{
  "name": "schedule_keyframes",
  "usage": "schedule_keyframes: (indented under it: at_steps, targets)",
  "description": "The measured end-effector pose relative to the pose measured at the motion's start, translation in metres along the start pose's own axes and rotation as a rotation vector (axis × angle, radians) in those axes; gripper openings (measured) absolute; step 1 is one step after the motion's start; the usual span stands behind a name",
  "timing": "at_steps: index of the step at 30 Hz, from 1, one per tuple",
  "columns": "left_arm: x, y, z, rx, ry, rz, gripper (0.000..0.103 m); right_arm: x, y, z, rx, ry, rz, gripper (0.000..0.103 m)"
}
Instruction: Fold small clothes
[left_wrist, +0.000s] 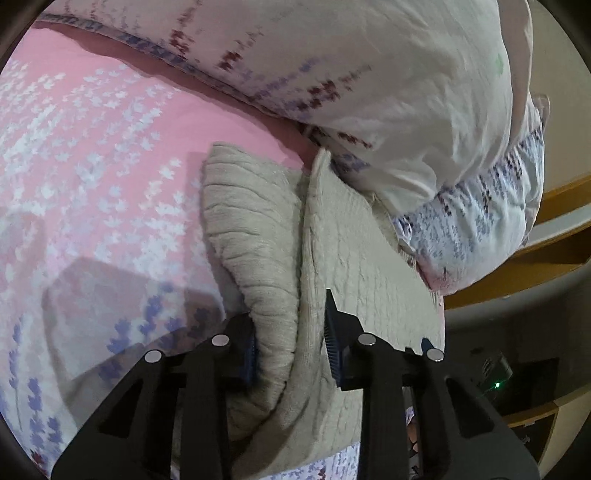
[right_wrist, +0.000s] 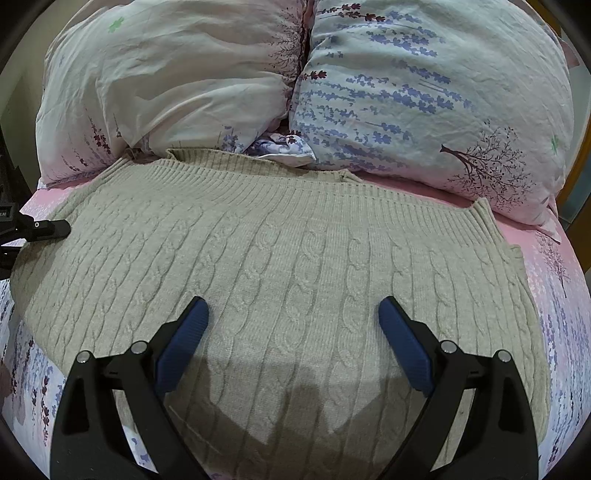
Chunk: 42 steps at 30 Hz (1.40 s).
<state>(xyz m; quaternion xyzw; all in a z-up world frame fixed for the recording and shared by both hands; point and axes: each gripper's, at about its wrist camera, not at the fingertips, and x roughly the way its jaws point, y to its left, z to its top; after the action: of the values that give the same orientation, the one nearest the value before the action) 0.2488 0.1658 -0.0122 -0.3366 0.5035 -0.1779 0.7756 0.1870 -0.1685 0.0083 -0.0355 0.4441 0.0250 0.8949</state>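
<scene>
A beige cable-knit sweater lies spread flat on the bed, its ribbed hem toward the pillows. In the left wrist view one side edge of the sweater is bunched into a raised fold. My left gripper is shut on that fold, with both blue pads against the knit. The right wrist view shows a black fingertip of the left gripper at the sweater's left edge. My right gripper hovers over the middle of the sweater, jaws wide open and nothing between them.
The bed has a pink floral sheet. Two big pillows lean at its head, touching the sweater's far edge. Beside the bed stand wooden shelves and a dark device with a green light.
</scene>
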Motion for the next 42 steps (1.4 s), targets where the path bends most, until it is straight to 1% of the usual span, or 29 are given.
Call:
schedule_keyframes:
  at_steps: [2,3,5,6,7,9,12,17,19,22,25,30,33,36,38,40,41,42]
  targets:
    - [0.002,-0.012,0.001,0.035,-0.003,0.069,0.03,0.0,0.0,0.0,0.0,0.001,-0.001,0.093]
    - [0.003,-0.015,0.001,0.039,-0.007,0.087,0.031,0.0,0.0,0.0,0.0,0.001,0.0,0.093]
    - [0.005,-0.018,0.003,0.036,-0.015,0.099,0.031,0.0,0.0,0.001,0.0,0.001,0.001,0.093]
    - [0.006,-0.018,0.002,0.025,-0.018,0.092,0.03,0.0,0.0,0.001,0.0,0.002,0.002,0.093]
    - [0.007,-0.017,0.002,0.014,-0.015,0.076,0.026,0.0,0.0,0.001,-0.002,0.004,0.004,0.093]
    - [0.005,-0.019,0.001,-0.004,-0.027,0.026,0.023,0.0,-0.001,0.001,-0.002,0.008,0.009,0.093]
    - [-0.005,-0.031,0.001,-0.012,-0.05,-0.092,0.021,-0.001,-0.001,0.001,-0.007,0.013,0.013,0.093]
    - [-0.006,-0.067,-0.006,0.037,-0.06,-0.188,0.021,0.0,-0.002,0.0,-0.011,0.011,0.02,0.093]
    - [0.001,-0.086,-0.012,0.042,-0.049,-0.256,0.021,0.001,-0.002,0.001,-0.013,0.01,0.023,0.093]
    - [0.017,-0.117,-0.021,0.066,-0.018,-0.337,0.021,-0.001,-0.003,0.0,-0.021,0.003,0.034,0.093]
    - [0.039,-0.143,-0.03,0.098,0.026,-0.374,0.021,-0.009,-0.011,-0.003,-0.015,-0.01,0.07,0.093]
    - [0.088,-0.168,-0.045,0.104,0.106,-0.387,0.021,-0.031,-0.04,-0.019,-0.01,-0.044,0.102,0.093]
    - [0.112,-0.174,-0.056,0.104,0.137,-0.395,0.021,-0.041,-0.067,-0.033,0.023,-0.042,0.148,0.093]
    - [0.127,-0.186,-0.063,0.147,0.14,-0.374,0.021,-0.053,-0.099,-0.043,0.107,-0.046,0.23,0.093]
    - [0.135,-0.196,-0.065,0.19,0.142,-0.332,0.022,-0.062,-0.119,-0.047,0.173,-0.067,0.297,0.093]
    - [0.136,-0.2,-0.064,0.213,0.163,-0.329,0.027,-0.067,-0.134,-0.047,0.243,-0.081,0.36,0.093]
    - [0.134,-0.201,-0.064,0.228,0.174,-0.345,0.04,-0.068,-0.142,-0.047,0.283,-0.082,0.398,0.093]
    - [0.131,-0.203,-0.064,0.245,0.19,-0.39,0.058,-0.066,-0.152,-0.045,0.346,-0.077,0.474,0.093]
